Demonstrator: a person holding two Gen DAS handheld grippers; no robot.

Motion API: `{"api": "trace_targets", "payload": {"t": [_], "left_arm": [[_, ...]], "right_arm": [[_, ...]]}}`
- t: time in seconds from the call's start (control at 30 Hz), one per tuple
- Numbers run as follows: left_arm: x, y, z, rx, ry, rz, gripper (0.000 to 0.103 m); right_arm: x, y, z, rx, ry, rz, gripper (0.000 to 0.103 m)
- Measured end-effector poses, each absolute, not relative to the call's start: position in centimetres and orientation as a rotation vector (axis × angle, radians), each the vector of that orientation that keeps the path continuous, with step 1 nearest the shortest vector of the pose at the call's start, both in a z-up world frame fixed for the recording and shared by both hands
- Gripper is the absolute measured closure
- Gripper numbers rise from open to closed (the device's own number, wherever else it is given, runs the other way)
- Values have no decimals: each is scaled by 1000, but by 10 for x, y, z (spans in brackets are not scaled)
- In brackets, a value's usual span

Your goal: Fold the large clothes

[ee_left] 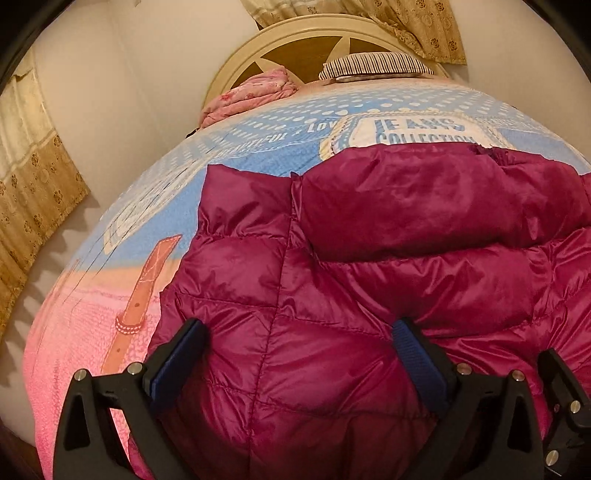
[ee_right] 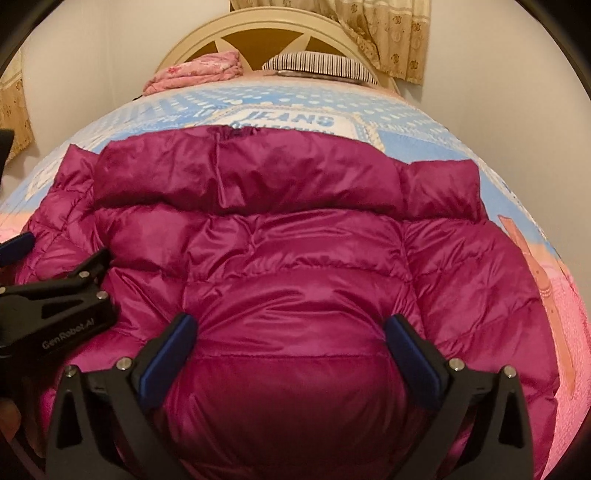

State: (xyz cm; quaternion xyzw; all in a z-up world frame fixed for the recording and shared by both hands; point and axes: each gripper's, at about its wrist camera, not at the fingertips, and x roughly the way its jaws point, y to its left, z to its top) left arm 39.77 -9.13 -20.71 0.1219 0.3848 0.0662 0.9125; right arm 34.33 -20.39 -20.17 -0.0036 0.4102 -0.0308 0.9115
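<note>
A shiny magenta quilted down jacket (ee_right: pixel 295 251) lies flat on the bed, its hood or collar end toward the headboard; the same jacket (ee_left: pixel 369 277) fills the left wrist view. My left gripper (ee_left: pixel 299 332) hovers over the jacket's left part with its blue-padded jaws wide apart, nothing pinched. Over the jacket's near middle my right gripper (ee_right: pixel 291 332) stands open too, fabric below but not pressed. The left gripper (ee_right: pixel 55 280) also shows at the left edge of the right wrist view, and part of the right gripper (ee_left: pixel 565 398) shows at the right edge of the left wrist view.
The bed carries a blue and pink printed cover (ee_left: pixel 110 295). At the cream headboard (ee_right: pixel 258 29) lie a folded pink blanket (ee_right: pixel 199 72) and a striped pillow (ee_right: pixel 317 64). Beige curtains (ee_left: pixel 33 192) hang left and behind. A white wall runs along the bed's left side.
</note>
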Motion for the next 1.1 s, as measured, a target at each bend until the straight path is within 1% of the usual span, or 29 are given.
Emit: {"api": "trace_targets", "payload": {"t": [0.2,0.3,0.47,0.53,0.7,0.77,0.97,1.0,1.07,1.1], "left_arm": [[396,-88,-204,235,810,114,1],[386,-80,-194,239,807,131,1],[334,-38,-170,188,760,199,1],[311,-14,-167,137,761,221,1],[277,29,-179,-45,831,222,1],[276,27,-185,-77,851,192,1],[283,6,-199,-55,870,141,2],[285,6,-202,-64,877,133,3],[288,7,-206,-109,894,89,15],[288,8,-207,-138,900,57,26]], "right_arm": [[344,-202,-205,-16,856,-69,0],[343,-202,-206,-15,855,-70,0],[323,-204,-192,-5,846,-72,0],[296,-202,-178,16,792,-65,0],[248,-183,-176,-52,733,-32,0],[247,-181,-183,-80,743,-40,0],[255,-184,-197,-69,789,-46,0],[255,-182,-198,-81,794,-52,0],[257,-178,-202,-103,806,-62,0],[258,-177,-203,-110,811,-65,0]]}}
